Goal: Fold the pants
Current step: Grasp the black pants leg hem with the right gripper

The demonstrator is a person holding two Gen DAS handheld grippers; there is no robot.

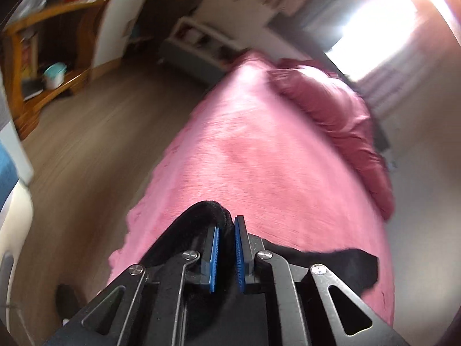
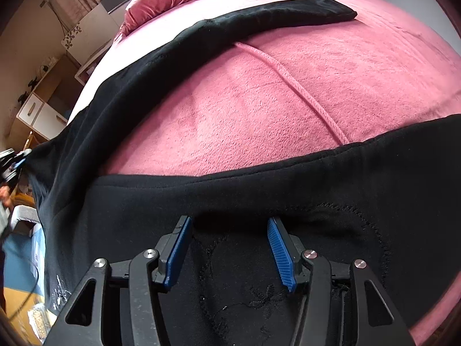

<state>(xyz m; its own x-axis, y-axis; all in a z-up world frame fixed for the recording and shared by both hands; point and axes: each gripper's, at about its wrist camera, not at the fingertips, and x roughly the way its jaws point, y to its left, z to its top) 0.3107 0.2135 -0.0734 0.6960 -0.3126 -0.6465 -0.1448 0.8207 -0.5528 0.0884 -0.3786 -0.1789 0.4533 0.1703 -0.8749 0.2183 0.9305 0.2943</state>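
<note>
Slippage is your risk: the left tool (image 1: 226,227) pinches only a thin fold of the black pants (image 2: 259,190), and a sharp tug frees it. The right tool (image 2: 229,225), half open, grips nothing, tilted steeply down over the pants spread on the pink bed (image 2: 259,101).

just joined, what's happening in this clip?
A person is folding black pants on a bed with a pink blanket, one set of tongs in each hand. The left tongs are shut on a bunched edge of the pants. The right tongs are open over the fabric, gripping nothing. One leg stretches across the blanket; no fold is finished yet.
</note>
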